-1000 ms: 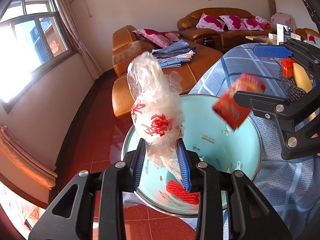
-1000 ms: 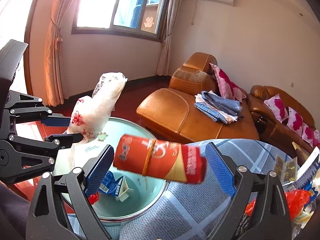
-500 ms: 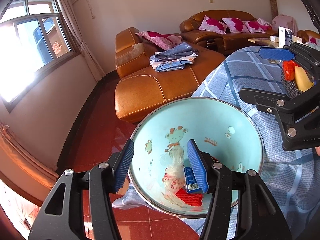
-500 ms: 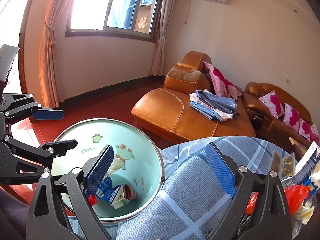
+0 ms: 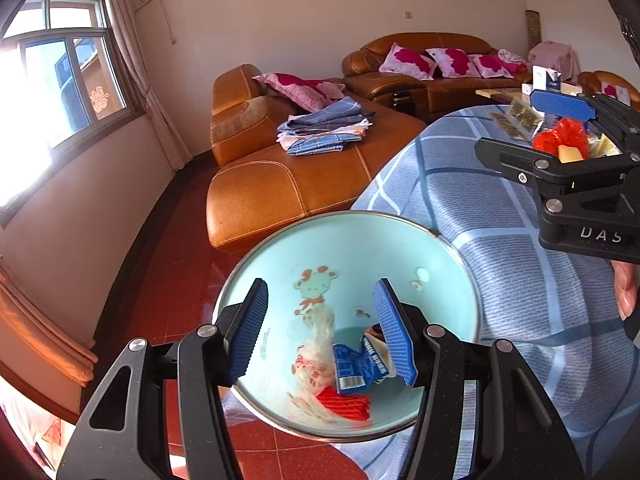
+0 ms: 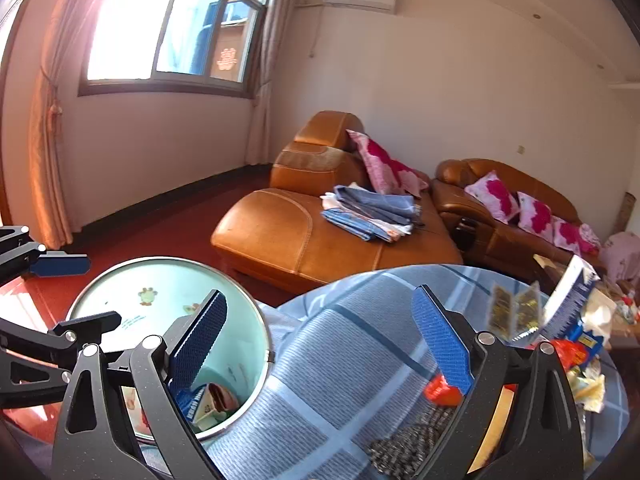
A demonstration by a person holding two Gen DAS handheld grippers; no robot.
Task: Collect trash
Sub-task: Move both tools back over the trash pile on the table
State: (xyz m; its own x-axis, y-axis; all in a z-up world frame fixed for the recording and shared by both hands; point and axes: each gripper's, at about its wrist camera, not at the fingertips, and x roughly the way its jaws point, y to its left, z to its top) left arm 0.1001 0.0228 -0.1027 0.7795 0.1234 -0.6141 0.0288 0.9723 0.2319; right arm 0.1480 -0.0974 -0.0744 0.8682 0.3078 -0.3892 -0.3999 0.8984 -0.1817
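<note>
A light blue bin [image 5: 400, 248] with cartoon prints stands on the floor beside the table; it also shows in the right wrist view [image 6: 120, 280]. Inside lie a white plastic bag [image 5: 316, 344], a blue carton [image 5: 356, 368] and a red wrapper [image 5: 344, 404]. My left gripper [image 5: 320, 332] is open and empty above the bin. My right gripper [image 6: 320, 340] is open and empty over the table edge, right of the bin. More trash [image 6: 576, 352] lies on the table at the right.
A round table with a blue checked cloth [image 6: 352, 340] fills the right side. An orange leather sofa [image 6: 288, 232] with folded clothes [image 6: 372, 212] stands behind. The floor [image 5: 176, 248] is red tile.
The left gripper let go of the plastic bag and the right gripper let go of the red packet; both fell into the bin. Both grippers then shifted right, away from the bin.
</note>
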